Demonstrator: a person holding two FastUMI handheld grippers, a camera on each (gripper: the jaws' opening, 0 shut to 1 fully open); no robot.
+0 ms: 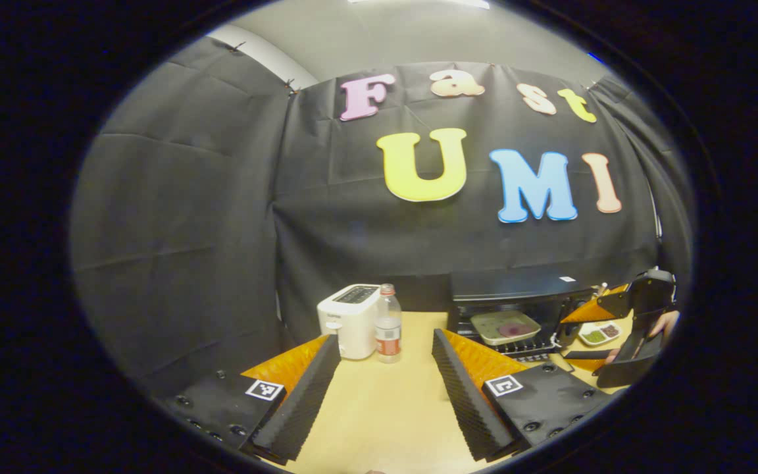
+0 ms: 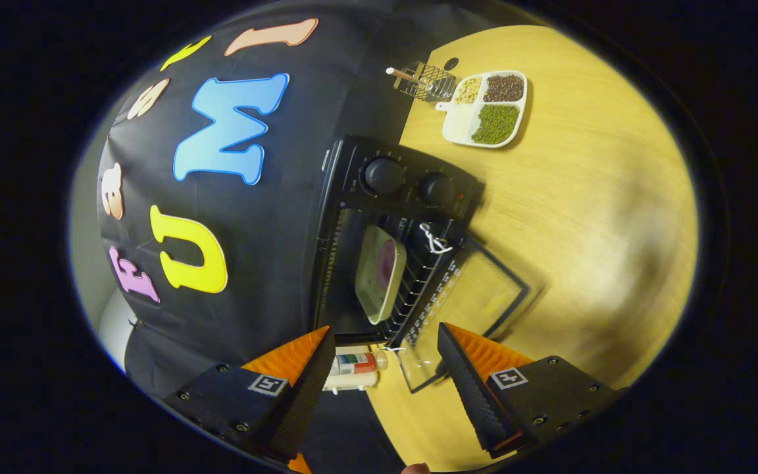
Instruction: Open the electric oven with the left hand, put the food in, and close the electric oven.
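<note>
- Electric oven (image 1: 514, 309) stands at the far right of the table, door (image 2: 468, 289) dropped open toward the near side; plate of food (image 1: 505, 327) already sits on the rack inside
- Left gripper (image 1: 385, 388) – fingers spread, holding nothing – hangs well apart from the oven, which lies ahead and to its right, past the toaster (image 1: 349, 319) and bottle (image 1: 388, 324)
- Right gripper (image 2: 385, 382) – likewise spread and empty – hovers near the open door, its view rolled sideways
- Judgement: closing remains; the door's long edge runs across the oven front, and the right gripper is the nearer
</note>
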